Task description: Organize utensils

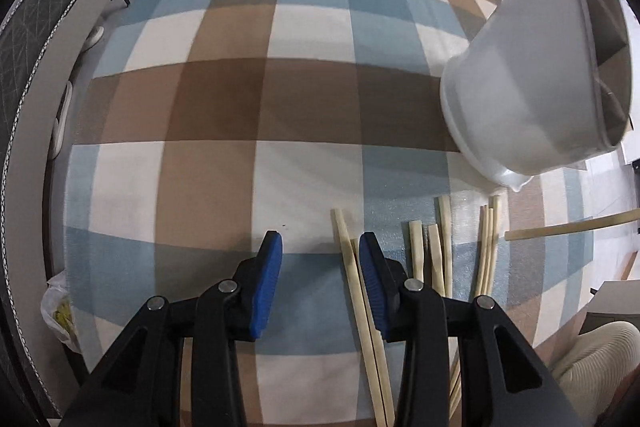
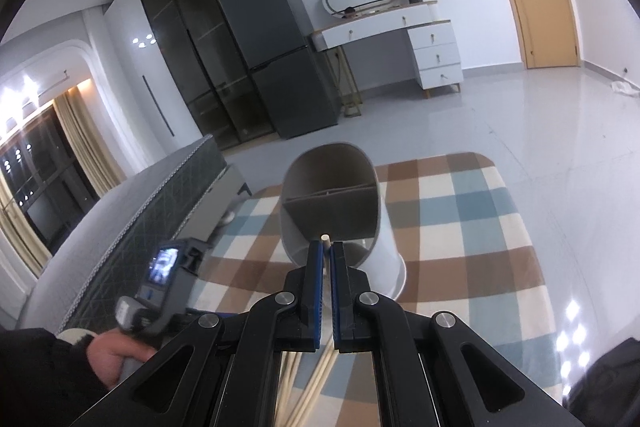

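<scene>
Above the checked rug (image 1: 224,99), left gripper (image 1: 320,247) jaws stand apart, empty; right gripper (image 2: 327,247) clamps one pale wooden chopstick (image 2: 325,238) before the white divided plastic holder (image 2: 340,203).

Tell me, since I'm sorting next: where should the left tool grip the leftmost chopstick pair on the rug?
Probably mid-shaft, from straight above. The chopstick pair lies flat on the checked rug, so its long thin sides are the only graspable faces. The left tool stands open with its right finger already over the pair; shift right to straddle it.

The black left gripper with blue pads (image 1: 320,241) points steeply down at bottom centre, jaws apart and empty. The matching right gripper (image 2: 327,249), bottom centre, is clamped on a pale wooden chopstick (image 2: 325,237). A hand (image 2: 110,351) shows at lower left.
</scene>
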The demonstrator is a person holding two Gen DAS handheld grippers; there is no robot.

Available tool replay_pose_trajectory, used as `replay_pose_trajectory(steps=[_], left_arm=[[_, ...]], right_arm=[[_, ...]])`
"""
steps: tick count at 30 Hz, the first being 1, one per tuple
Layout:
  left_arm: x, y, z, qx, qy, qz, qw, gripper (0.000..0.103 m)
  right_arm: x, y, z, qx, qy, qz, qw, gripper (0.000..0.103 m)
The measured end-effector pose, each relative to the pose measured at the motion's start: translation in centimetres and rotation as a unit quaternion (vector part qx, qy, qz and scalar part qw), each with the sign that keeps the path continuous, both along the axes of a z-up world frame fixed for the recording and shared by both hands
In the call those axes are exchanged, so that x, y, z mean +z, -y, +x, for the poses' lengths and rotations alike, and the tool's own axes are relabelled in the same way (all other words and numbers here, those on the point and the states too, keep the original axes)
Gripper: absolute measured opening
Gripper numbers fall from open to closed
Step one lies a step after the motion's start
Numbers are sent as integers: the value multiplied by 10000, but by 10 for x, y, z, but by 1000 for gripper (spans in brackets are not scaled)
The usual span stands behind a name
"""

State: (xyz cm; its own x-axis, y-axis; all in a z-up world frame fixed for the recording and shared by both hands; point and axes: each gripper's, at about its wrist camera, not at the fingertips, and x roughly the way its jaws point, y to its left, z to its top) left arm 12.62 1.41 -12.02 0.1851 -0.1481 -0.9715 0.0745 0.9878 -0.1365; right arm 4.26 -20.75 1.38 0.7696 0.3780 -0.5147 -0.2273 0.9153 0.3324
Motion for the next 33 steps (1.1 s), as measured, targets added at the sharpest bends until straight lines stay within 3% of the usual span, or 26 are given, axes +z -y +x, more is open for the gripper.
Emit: replay_pose_trajectory(steps=[5, 8, 10, 16, 24, 33], left_arm=[[2, 4, -3, 11, 100, 186, 9998, 33], [3, 8, -7, -34, 177, 474, 9987, 18], [3, 10, -8, -23, 184, 465, 9987, 7], [5, 11, -6, -15, 255, 457, 9986, 1], [30, 10, -13, 44, 670, 214, 9975, 0], [75, -9, -27, 202, 1281, -367, 9909, 0]], right_arm=[[-1, 5, 2, -31, -4, 44, 10000, 3], [-1, 5, 2, -24, -7, 38, 10000, 3], [-1, 5, 1, -19, -3, 15, 10000, 3], [-2, 3, 0, -38, 12, -52, 10000, 3], [-2, -4, -2, -32, 83, -217, 9997, 3], [1, -12, -11, -47, 194, -376, 9991, 3]])
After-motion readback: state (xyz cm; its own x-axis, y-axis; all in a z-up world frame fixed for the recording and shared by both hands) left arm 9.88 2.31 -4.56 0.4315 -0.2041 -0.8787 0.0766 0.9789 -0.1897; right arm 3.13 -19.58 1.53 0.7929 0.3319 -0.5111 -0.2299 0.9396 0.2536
